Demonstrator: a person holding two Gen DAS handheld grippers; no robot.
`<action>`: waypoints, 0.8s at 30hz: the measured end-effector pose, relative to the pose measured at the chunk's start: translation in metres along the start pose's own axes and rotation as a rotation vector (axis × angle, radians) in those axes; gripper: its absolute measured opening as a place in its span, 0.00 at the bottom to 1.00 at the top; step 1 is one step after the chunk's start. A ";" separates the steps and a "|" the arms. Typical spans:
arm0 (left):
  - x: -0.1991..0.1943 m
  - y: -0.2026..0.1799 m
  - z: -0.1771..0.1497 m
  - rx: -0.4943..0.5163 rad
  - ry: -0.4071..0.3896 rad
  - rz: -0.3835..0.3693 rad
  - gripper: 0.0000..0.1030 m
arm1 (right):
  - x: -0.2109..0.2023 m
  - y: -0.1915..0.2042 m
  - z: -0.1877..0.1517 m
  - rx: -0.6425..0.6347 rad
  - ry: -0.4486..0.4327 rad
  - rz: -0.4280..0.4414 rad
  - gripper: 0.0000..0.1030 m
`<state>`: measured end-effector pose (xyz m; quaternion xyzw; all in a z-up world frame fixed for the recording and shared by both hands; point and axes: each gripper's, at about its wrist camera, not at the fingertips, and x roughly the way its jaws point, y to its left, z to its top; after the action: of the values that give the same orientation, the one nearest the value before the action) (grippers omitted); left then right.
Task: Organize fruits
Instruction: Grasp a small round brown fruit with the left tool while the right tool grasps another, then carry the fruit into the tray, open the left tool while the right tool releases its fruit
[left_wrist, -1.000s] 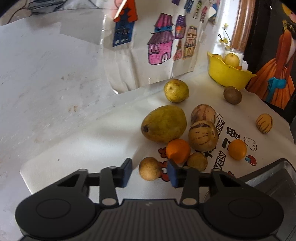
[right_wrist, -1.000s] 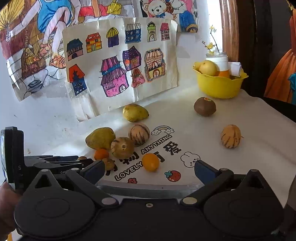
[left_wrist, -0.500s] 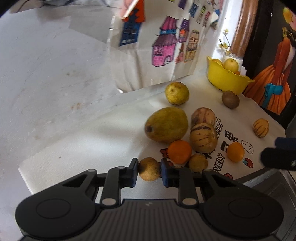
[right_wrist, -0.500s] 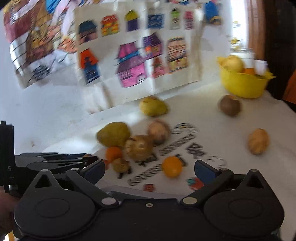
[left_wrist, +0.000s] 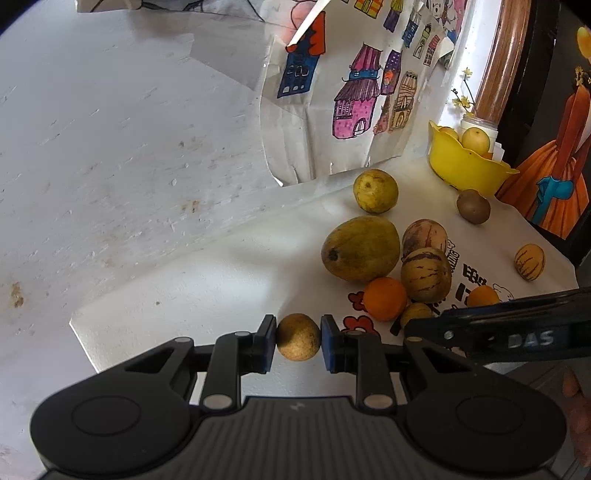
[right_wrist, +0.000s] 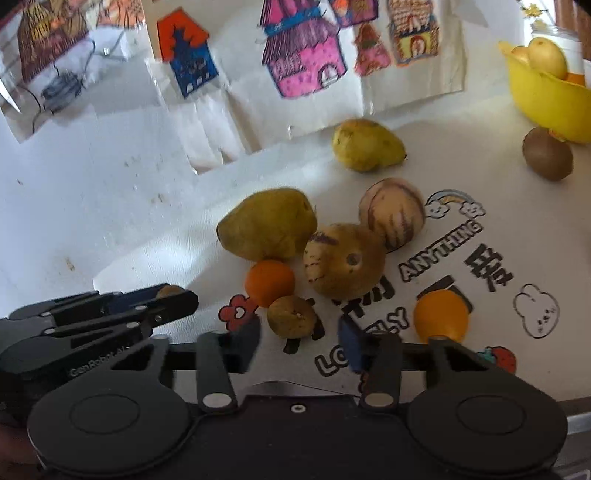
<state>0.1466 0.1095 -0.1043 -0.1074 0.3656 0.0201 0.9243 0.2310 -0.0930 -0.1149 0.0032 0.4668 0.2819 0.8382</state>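
While angled down, left gripper (left_wrist: 298, 342) pinches small brown fruit (left_wrist: 298, 336) | right gripper (right_wrist: 301, 343) closing — nothing pinched

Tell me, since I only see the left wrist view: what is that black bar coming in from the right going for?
Observer: That is the right gripper. Its jaws are closing with a small brown fruit between them, not yet pinched.
Operator: Is that far yellow fruit round?
Observer: No. From the right wrist it tapers to a point.
Operator: What does the mat say?
Observer: "LOVELY ANYTHING", under a rainbow.
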 end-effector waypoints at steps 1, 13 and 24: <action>0.000 0.000 0.000 -0.002 0.001 -0.001 0.27 | 0.002 0.002 0.000 -0.013 -0.003 -0.003 0.43; -0.004 -0.004 0.000 -0.009 -0.002 -0.010 0.27 | -0.012 0.012 -0.002 -0.067 -0.037 -0.008 0.30; -0.054 -0.046 0.002 0.049 -0.063 -0.075 0.27 | -0.110 0.014 -0.025 -0.013 -0.180 -0.048 0.30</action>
<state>0.1139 0.0673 -0.0576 -0.0977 0.3325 -0.0200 0.9378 0.1605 -0.1400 -0.0388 0.0120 0.3878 0.2633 0.8832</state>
